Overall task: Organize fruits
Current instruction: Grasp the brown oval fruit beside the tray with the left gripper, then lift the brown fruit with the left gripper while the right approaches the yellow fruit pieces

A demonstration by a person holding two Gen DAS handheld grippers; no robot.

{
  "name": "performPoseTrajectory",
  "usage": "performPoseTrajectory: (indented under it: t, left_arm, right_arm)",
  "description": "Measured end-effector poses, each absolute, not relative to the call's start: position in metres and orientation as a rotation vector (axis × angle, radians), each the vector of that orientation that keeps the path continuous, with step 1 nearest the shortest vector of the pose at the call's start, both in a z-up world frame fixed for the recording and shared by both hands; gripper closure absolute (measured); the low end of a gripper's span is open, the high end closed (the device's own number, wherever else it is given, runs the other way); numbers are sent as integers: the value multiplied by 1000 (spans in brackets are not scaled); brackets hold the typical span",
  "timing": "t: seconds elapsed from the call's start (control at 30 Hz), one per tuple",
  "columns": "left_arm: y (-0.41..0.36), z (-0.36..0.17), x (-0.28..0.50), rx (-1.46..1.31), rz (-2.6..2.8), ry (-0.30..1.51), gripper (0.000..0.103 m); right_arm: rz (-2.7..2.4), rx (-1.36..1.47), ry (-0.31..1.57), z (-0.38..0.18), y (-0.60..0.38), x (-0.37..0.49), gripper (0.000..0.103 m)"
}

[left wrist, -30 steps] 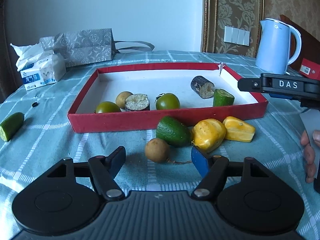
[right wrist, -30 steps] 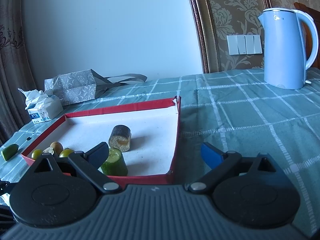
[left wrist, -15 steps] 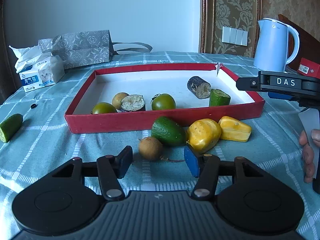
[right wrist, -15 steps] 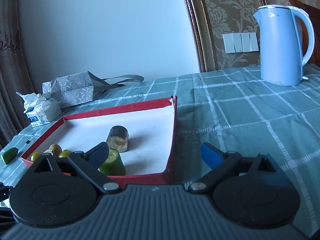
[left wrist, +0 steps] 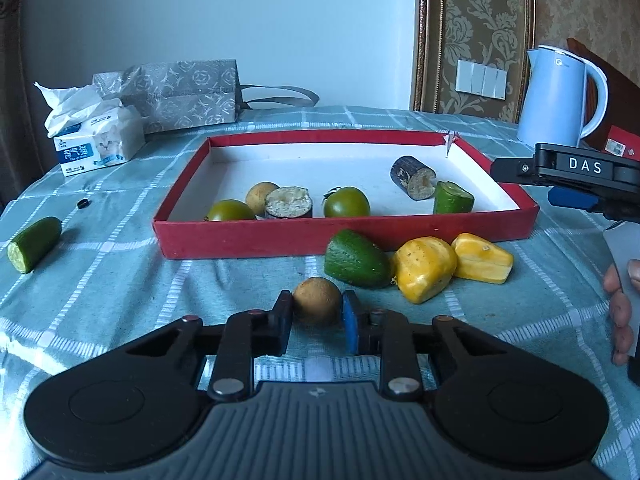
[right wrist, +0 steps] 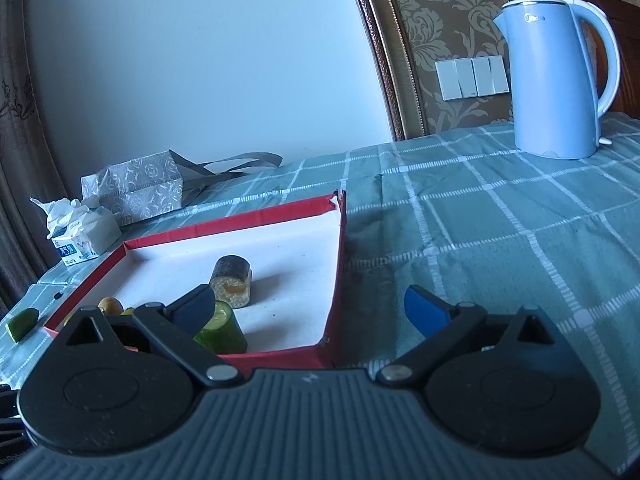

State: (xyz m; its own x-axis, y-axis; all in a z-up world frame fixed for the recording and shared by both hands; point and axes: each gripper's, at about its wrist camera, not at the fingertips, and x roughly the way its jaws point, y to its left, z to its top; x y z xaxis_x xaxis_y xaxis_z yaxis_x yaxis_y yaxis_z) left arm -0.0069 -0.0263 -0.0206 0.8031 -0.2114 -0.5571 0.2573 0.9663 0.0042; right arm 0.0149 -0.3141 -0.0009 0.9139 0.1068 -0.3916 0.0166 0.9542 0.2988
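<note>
From my left wrist camera, my left gripper (left wrist: 317, 315) pinches one small brown round fruit (left wrist: 316, 299) on the checked tablecloth (left wrist: 120, 280); its jaws have just been closing and both pads now press the fruit's sides. Just beyond it, outside the red tray (left wrist: 280, 236), lie one green avocado-like piece (left wrist: 356, 266) and two yellow pieces (left wrist: 424, 274), the three touching in a row. Inside the tray I count two green tomatoes (left wrist: 346, 202), one brown round fruit (left wrist: 258, 197), two dark cut cylinders (left wrist: 414, 178) and one green cucumber stub (left wrist: 453, 199). One more cucumber piece (left wrist: 34, 244) lies alone, well apart on the left. At the right edge my right gripper (left wrist: 572, 196) hangs over the tray's corner, with my hand (left wrist: 620, 316) below it.

From my right wrist camera, that gripper's jaws are spread wide with nothing between them, above the tray's near right corner (right wrist: 332, 320). I can see one dark cylinder and one cucumber stub in the tray, plus one blue kettle (right wrist: 556, 80), one tissue pack (right wrist: 80, 232) and one grey gift bag (right wrist: 136, 188) farther back.
</note>
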Motion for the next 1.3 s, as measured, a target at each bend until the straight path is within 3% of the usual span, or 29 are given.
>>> performPoseTrajectory:
  t: [0.7, 0.93, 1.1, 1.3]
  left_arm:
    - [48, -10, 17, -4, 48, 495, 78]
    - [48, -11, 15, -15, 25, 491, 78]
    - [49, -11, 15, -26, 14, 490, 78]
    - [50, -11, 15, -29, 14, 488, 78]
  right_arm:
    - [140, 240, 347, 14, -299, -21, 1]
    - [284, -38, 401, 14, -266, -42, 0]
    - [351, -224, 465, 6, -246, -43, 14]
    - [406, -318, 471, 6, -235, -42, 14]
